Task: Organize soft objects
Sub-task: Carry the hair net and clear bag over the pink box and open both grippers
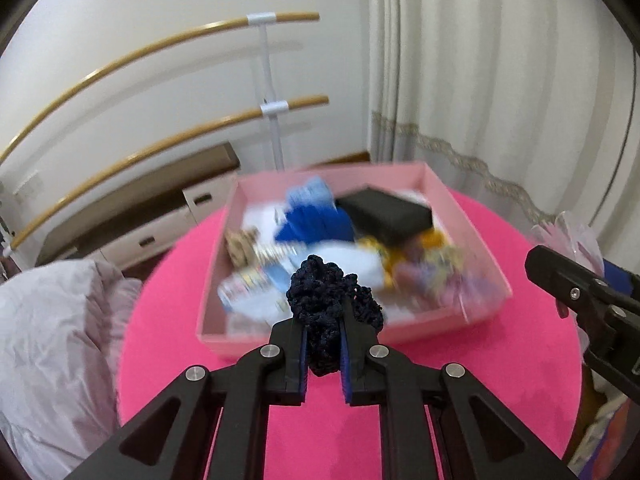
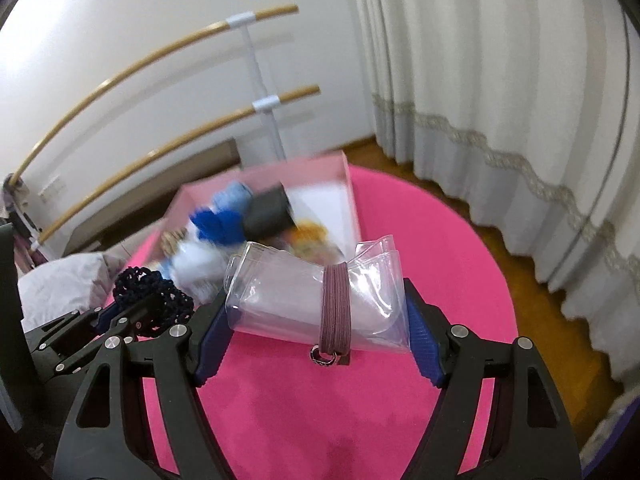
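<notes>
My left gripper (image 1: pixel 324 344) is shut on a dark navy crocheted scrunchie (image 1: pixel 326 300), held above the pink round table (image 1: pixel 280 432) just in front of the pink box (image 1: pixel 468 216). In the right wrist view the same scrunchie (image 2: pixel 152 300) shows at the left, in the left gripper (image 2: pixel 132 316). My right gripper (image 2: pixel 312 332) is shut on a clear plastic pouch (image 2: pixel 280 300) wrapped with mauve hair ties (image 2: pixel 335 308). The pink box (image 2: pixel 348 192) holds several blurred soft items: blue, white, black and orange.
A crumpled pale cloth (image 1: pixel 52 340) lies left of the table. Two wooden bars (image 1: pixel 160 144) on a white stand run along the wall, with a low cabinet (image 1: pixel 132 216) below. White curtains (image 2: pixel 500 100) hang at the right over a wooden floor (image 2: pixel 532 292).
</notes>
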Demonstrator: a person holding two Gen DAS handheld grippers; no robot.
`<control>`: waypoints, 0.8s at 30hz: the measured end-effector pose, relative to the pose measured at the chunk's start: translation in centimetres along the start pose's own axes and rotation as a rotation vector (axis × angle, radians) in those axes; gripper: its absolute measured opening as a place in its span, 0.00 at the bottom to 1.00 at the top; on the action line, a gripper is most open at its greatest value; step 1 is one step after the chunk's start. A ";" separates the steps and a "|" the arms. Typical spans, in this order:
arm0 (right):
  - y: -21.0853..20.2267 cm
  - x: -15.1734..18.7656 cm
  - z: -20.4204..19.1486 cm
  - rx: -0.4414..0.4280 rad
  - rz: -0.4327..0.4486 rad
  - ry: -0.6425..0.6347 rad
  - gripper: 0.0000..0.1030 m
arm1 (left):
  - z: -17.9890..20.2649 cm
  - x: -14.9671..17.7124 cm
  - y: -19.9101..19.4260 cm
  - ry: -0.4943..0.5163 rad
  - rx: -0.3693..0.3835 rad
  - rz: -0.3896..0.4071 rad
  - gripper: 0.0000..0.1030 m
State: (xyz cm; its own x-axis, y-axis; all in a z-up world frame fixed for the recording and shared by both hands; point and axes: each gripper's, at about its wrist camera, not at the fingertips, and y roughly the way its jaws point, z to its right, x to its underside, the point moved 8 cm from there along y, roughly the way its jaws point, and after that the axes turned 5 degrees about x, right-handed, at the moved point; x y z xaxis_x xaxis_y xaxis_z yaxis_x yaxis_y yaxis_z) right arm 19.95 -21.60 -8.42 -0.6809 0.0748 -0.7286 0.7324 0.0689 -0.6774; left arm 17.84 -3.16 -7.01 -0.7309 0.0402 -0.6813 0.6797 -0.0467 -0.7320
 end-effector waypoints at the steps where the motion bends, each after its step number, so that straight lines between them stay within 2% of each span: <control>1: -0.1 -1.0 -0.7 -0.009 0.019 -0.011 0.71 | -0.3 -0.7 -0.4 -0.005 -0.004 0.008 0.09; 5: 1.0 -4.6 -2.7 -0.043 0.061 -0.044 0.71 | -1.7 -3.5 -0.9 -0.019 -0.018 0.043 0.09; 12: 7.1 -8.5 -4.8 -0.059 0.010 -0.070 0.71 | -4.9 -7.1 2.2 -0.058 -0.063 0.015 0.09; 16: 11.1 -8.8 -5.2 -0.066 -0.052 -0.078 0.71 | -6.2 -8.4 5.2 -0.068 -0.081 -0.027 0.09; 20: 14.1 -8.6 -5.4 -0.058 -0.099 -0.097 0.71 | -6.7 -9.6 8.1 -0.084 -0.051 -0.081 0.09; 24: 15.2 -8.9 -5.5 -0.070 -0.097 -0.110 0.74 | -6.7 -11.2 10.5 -0.074 -0.034 -0.100 0.10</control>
State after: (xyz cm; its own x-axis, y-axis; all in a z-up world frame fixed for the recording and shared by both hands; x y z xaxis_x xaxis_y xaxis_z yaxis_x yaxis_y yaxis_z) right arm 37.15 -15.71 -11.63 -0.7414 -0.0444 -0.6696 0.6591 0.1395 -0.7390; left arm 33.59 2.56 -7.07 -0.7968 -0.0310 -0.6034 0.6040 -0.0119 -0.7969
